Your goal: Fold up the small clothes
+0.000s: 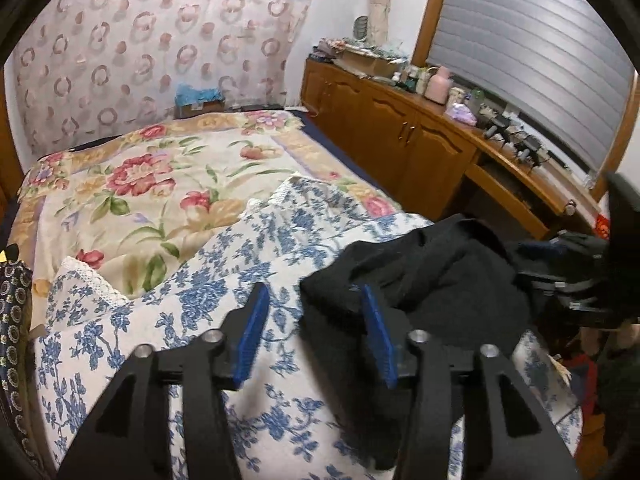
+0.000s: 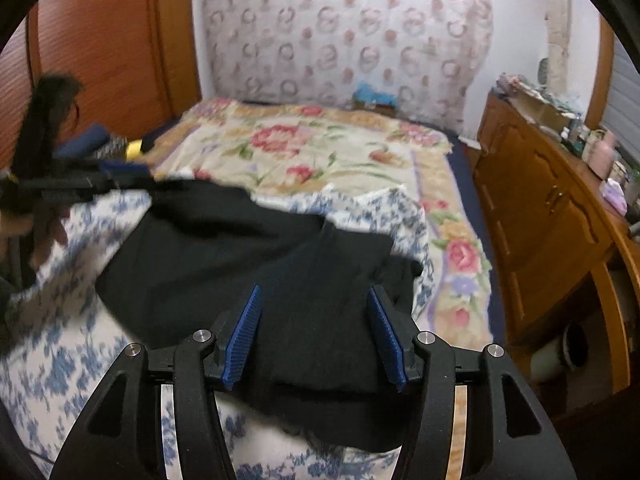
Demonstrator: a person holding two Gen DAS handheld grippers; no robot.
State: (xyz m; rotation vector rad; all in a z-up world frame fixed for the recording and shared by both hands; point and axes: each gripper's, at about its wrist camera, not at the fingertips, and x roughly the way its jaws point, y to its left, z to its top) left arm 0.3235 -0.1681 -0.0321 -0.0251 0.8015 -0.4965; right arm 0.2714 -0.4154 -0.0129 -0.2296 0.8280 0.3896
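While both grippers gape, a black garment (image 2: 224, 264) lies on the floral bed (image 1: 168, 184).

Blurred and cut-off parts around the dark garment

The black garment (image 2: 224, 264) covers part of the blue-patterned cloth (image 2: 60, 364); its near hem drops behind the right gripper (image 2: 316, 334). The left gripper (image 2: 72, 184) is motion-blurred at the frame's left edge. Small items on the sideboard (image 1: 500, 132) are too small to identify.
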